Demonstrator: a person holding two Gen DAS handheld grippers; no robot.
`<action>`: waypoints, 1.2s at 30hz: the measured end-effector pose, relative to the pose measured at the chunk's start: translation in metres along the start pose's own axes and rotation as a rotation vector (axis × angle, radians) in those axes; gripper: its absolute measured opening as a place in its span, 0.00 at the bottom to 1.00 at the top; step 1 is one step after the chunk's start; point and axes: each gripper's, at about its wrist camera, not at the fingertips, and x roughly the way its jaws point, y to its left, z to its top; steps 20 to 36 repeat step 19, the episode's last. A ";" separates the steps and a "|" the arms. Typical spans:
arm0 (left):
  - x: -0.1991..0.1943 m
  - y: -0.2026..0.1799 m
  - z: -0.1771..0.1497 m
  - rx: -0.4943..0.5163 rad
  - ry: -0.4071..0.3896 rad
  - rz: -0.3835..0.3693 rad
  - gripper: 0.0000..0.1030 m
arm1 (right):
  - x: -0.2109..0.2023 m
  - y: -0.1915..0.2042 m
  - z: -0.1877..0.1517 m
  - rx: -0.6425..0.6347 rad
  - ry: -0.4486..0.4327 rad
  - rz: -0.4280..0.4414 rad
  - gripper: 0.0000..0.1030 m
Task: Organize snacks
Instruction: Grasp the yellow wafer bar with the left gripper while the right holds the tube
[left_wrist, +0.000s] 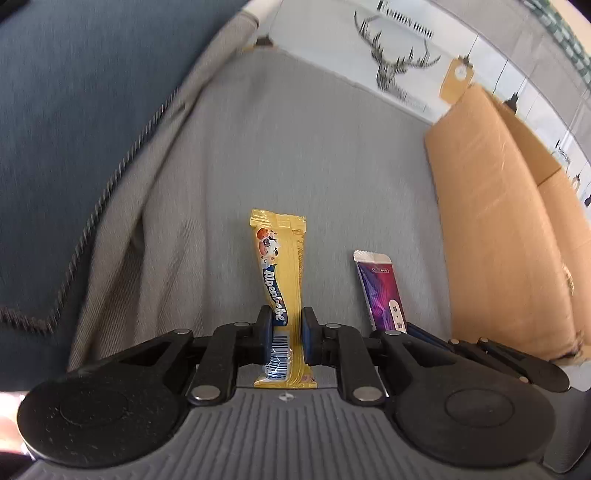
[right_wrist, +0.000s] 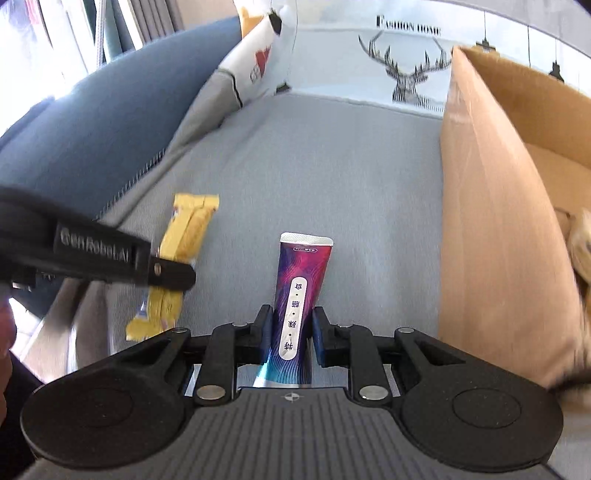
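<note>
My left gripper is shut on a yellow Alpenliebe candy pack and holds it lengthwise above the grey sofa seat. My right gripper is shut on a purple-pink snack pouch with a white label. In the left wrist view the purple pouch shows to the right. In the right wrist view the left gripper's finger crosses the yellow pack at the left. An open cardboard box stands to the right of both grippers.
A blue backrest cushion lies to the left. A white cushion with a deer print stands at the back of the seat. The cardboard box holds something pale at its far right, blurred.
</note>
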 end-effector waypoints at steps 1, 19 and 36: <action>0.002 -0.001 -0.002 -0.002 0.005 -0.003 0.17 | 0.000 -0.001 -0.003 0.003 0.013 0.004 0.24; 0.007 -0.018 -0.005 0.043 -0.035 0.023 0.16 | -0.002 0.008 -0.016 -0.062 -0.028 -0.031 0.21; 0.007 -0.018 -0.005 0.043 -0.035 0.023 0.16 | -0.002 0.008 -0.016 -0.062 -0.028 -0.031 0.21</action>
